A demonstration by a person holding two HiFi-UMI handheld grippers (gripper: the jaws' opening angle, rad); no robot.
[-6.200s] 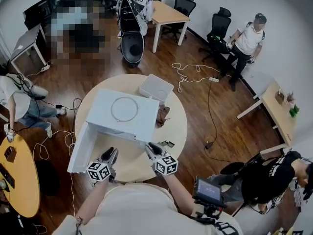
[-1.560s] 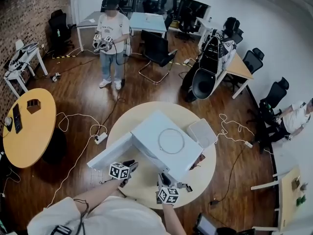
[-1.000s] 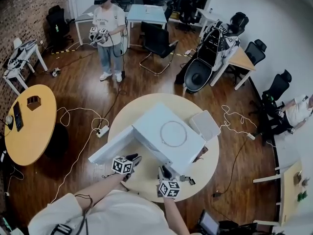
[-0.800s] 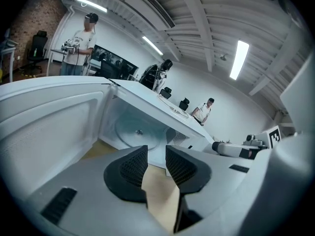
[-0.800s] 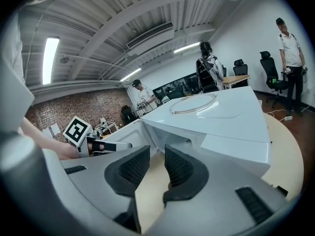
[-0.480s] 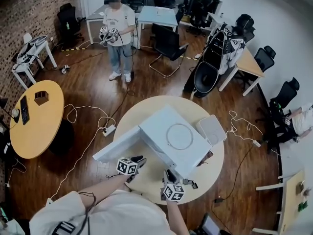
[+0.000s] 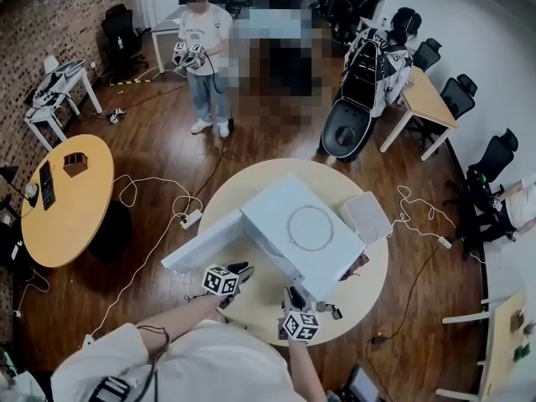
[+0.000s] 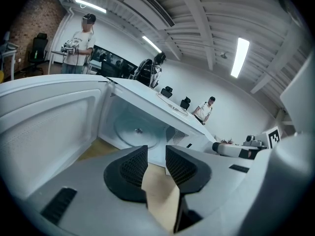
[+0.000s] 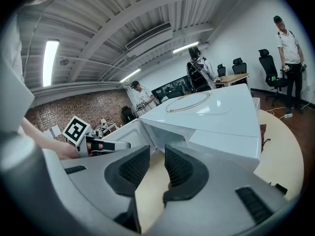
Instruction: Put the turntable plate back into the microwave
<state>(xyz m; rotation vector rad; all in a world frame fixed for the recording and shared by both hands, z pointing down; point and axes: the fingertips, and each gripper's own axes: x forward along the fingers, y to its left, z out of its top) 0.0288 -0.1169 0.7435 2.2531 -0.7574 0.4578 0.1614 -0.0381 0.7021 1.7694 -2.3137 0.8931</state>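
**A:** Grippers first: is anything held?

**B:** No. The left gripper (image 8: 156, 154) and right gripper (image 9: 157, 156) hover over the table (image 7: 373, 270), jaws parted, nothing between them.

**A:** And the turntable plate (image 7: 310, 227)?

**B:** It lies flat on top of the microwave (image 7: 272, 208), beyond and above the right gripper, which looks nearer. The left one faces the open cavity (image 8: 135, 127), with the door (image 8: 49, 127) swung to its left.

Your round pale wooden table (image 7: 260, 301) carries a white box-shaped microwave (image 7: 272, 216), its door swung open, with a flat white square box (image 7: 366, 217) just beside it.
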